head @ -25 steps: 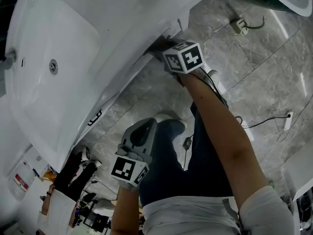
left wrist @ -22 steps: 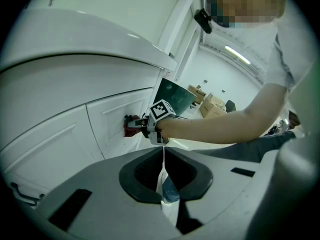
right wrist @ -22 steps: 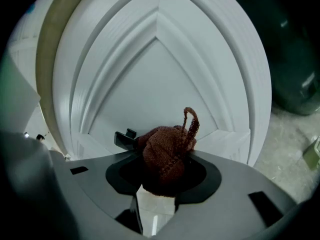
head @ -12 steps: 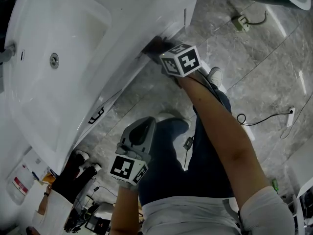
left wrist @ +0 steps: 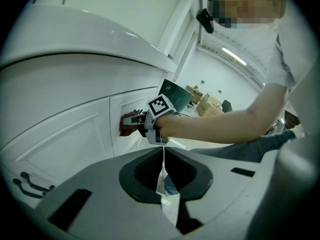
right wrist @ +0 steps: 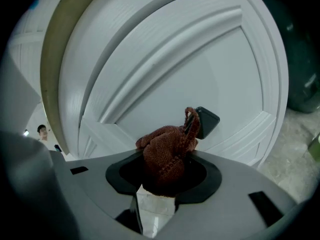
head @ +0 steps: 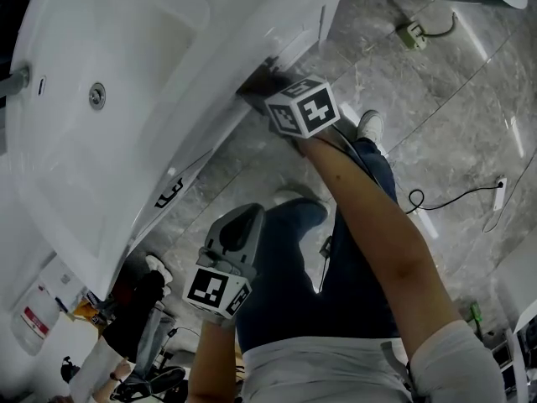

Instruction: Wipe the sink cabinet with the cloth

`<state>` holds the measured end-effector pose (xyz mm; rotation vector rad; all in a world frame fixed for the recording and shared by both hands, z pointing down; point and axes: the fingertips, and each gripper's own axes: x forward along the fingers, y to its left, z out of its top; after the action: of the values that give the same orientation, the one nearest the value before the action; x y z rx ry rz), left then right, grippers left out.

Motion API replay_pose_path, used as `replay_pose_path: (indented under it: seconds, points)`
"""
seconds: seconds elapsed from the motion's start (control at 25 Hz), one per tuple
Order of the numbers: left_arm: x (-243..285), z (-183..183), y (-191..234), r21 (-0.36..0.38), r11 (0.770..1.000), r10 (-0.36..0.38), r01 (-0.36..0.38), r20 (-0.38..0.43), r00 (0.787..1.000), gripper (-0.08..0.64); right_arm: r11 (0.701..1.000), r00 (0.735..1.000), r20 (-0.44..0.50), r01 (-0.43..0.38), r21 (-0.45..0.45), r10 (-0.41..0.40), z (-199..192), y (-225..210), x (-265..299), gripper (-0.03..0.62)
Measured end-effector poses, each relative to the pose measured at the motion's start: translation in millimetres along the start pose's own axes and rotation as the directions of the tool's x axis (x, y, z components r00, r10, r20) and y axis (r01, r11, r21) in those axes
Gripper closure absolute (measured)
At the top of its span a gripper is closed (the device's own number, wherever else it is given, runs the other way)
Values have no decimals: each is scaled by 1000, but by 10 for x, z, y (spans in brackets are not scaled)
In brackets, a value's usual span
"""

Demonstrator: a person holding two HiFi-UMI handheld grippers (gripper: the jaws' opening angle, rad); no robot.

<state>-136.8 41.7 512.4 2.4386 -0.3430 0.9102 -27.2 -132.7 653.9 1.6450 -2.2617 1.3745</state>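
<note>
Right tongs (right wrist: 167,159): closed on the cloth (right wrist: 166,151), a rust-brown knitted wad bunched between the jaws and bulging out past them toward 12 o'clock. One loop of it stands up at 1 o'clock of the wad. Directly ahead is the white panelled cabinet (right wrist: 200,69), whose door fills the right gripper view.

In the left gripper view the cloth (left wrist: 129,125) lies against the cabinet (left wrist: 65,129) front, at 9 o'clock of the right tongs (left wrist: 137,121) (contact appears made there, at the panel's right border).

In the head view the right tongs (head: 267,91) sit at 12 o'clock of centre, under the rim of the sink (head: 168,49). The cloth (head: 257,82) shows as a dark patch at 10 o'clock of the marker cube, against the cabinet (head: 289,40).

Left tongs (left wrist: 163,176): jaws together with only a thin seam between them, nothing held. In the head view the left tongs (head: 237,235) hang at 7 o'clock of centre, well apart from the cabinet and pointing toward 1 o'clock over the grey marbled floor (head: 453,82).
</note>
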Motion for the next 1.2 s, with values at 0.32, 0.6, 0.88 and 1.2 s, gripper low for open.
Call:
replay_pose_path:
  seconds: [0.32, 0.6, 0.88, 1.2]
  points:
    - [-56, 20, -27, -12, 1000, -15, 15, -1, 1000, 538, 999, 999, 36, -17, 46, 15, 203, 173, -152, 423]
    - [-125, 93, -47, -18, 1000, -4, 4, -5, 1000, 538, 996, 999, 41, -29, 86, 26, 342, 148, -293, 423]
    - [-93, 207, -65, -34, 999, 18, -18, 8, 1000, 538, 996, 999, 9, -32, 87, 31, 449, 93, -382, 423]
    - [-44, 312, -141, -52, 998, 47, -46, 18, 999, 538, 996, 999, -6, -47, 80, 47, 594, 2, -500, 425]
